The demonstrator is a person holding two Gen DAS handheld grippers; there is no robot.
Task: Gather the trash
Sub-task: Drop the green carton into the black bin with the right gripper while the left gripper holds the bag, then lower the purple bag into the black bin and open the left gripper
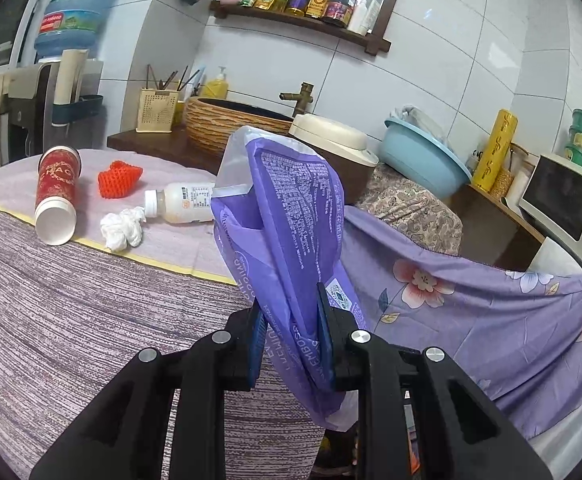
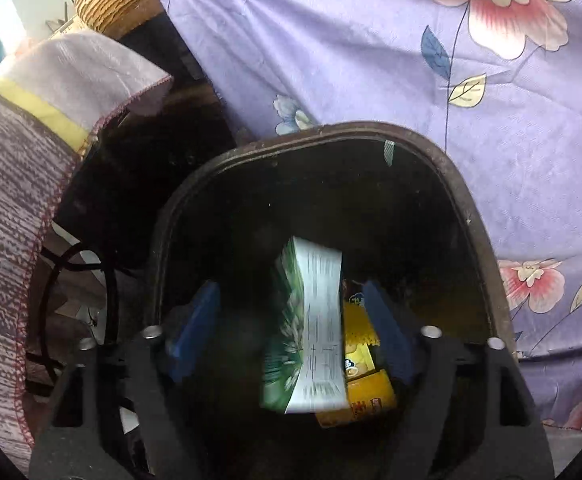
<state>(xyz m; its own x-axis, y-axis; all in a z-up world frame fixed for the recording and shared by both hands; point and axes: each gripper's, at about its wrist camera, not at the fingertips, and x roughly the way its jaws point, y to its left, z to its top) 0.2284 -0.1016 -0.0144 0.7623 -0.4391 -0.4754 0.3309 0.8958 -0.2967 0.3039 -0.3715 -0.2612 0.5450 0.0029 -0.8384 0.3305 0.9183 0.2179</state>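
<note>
On the worktop left of the purple wrapper [image 1: 291, 216]: red cup [image 1: 57, 196], tissue wad [image 1: 123, 228], bottle [image 1: 183, 203]. The left claw [image 1: 291, 344] pinches that wrapper. The right claw [image 2: 291, 336] gapes above the bin [image 2: 463, 184]; the green carton [image 2: 303, 332], seemingly loose, could snag a pad

I see a table [image 1: 71, 300] covered with a stripy purple cloth [image 1: 43, 320]. On the cloth lie a red paper cup [image 1: 57, 196] on its side, a white crumpled tissue [image 1: 123, 229], an orange foam net [image 1: 119, 179], and a white plastic bottle [image 1: 181, 203] tipped over. The tissue touches the bottle's cap.
</note>
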